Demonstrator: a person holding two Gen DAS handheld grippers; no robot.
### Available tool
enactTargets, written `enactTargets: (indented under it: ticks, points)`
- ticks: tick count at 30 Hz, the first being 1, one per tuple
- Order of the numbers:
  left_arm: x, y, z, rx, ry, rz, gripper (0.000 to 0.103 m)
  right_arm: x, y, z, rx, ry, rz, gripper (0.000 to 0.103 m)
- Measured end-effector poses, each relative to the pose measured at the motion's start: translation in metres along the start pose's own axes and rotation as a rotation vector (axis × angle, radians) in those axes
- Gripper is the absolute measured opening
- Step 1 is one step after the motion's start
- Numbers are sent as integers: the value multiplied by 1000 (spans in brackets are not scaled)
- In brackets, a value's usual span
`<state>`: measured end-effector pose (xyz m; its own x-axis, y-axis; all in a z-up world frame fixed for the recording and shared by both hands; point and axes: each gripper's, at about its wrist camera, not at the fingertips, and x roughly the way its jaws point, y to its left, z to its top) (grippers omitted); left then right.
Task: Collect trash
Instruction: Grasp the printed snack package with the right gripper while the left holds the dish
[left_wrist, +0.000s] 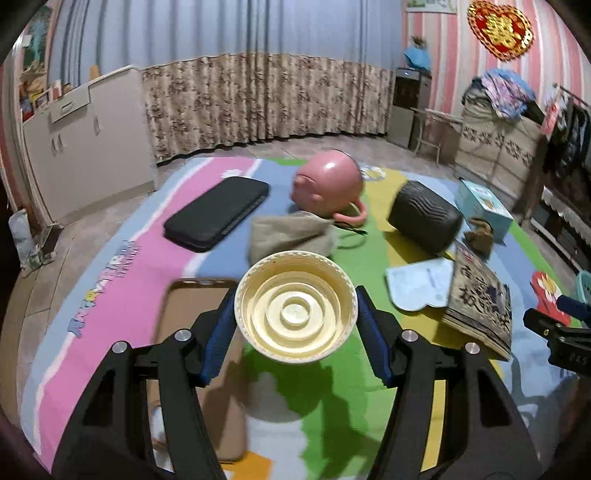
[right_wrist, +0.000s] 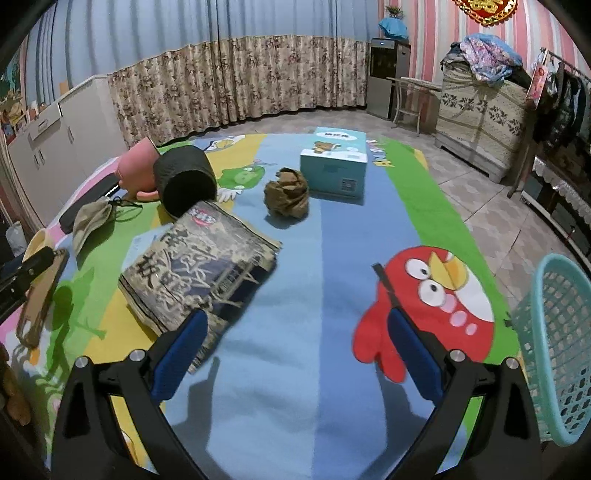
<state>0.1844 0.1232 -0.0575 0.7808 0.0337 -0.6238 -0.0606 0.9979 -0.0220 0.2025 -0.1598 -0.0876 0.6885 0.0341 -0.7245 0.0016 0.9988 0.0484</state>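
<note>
The left hand-held gripper (left_wrist: 295, 328) is clamped on a cream plastic cup (left_wrist: 295, 306), lifted off the play mat (right_wrist: 280, 369). A crumpled brown paper wad (right_wrist: 286, 197) lies uncollected mid-mat. The right hand-held gripper (right_wrist: 295, 354) is apart, empty, near the teal basket (right_wrist: 557, 347), seemingly the trash's destination.

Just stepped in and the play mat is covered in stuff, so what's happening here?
A person with a gripper in each hand is collecting trash from the mat. The left gripper is shut on a cream plastic lid, held above the mat. The right gripper is open and empty, pointing at a crumpled brown paper wad. A teal mesh basket stands at the mat's right edge.
</note>
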Motion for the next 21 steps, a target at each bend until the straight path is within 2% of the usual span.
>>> enactTargets:
  ticks: [5, 9, 11, 13, 14, 15, 16, 19, 21]
  points:
    - [1, 12, -2, 11, -16, 28, 61, 15, 14, 3, -38, 39, 9, 93]
    - [2, 17, -6, 10, -19, 25, 61, 33, 29, -1, -92, 104, 26, 72]
    - [3, 17, -7, 11, -17, 23, 61, 33, 32, -1, -100, 102, 39, 66]
    - [4, 16, -8, 13, -17, 27, 61, 31, 34, 0, -110, 101, 71, 44]
    - [4, 16, -9, 14, -18, 29, 61, 31, 35, 0, -114, 99, 77, 39]
    - [3, 15, -9, 16, -19, 32, 61, 30, 36, 1, -116, 98, 95, 26]
    - [3, 14, -8, 17, -21, 34, 61, 29, 36, 1, -115, 95, 100, 20]
    - [-1, 12, -6, 22, -27, 40, 61, 26, 28, 1, -86, 90, 124, 10]
    - [-6, 9, -4, 29, -36, 43, 61, 19, 16, 3, -54, 70, 124, 7]
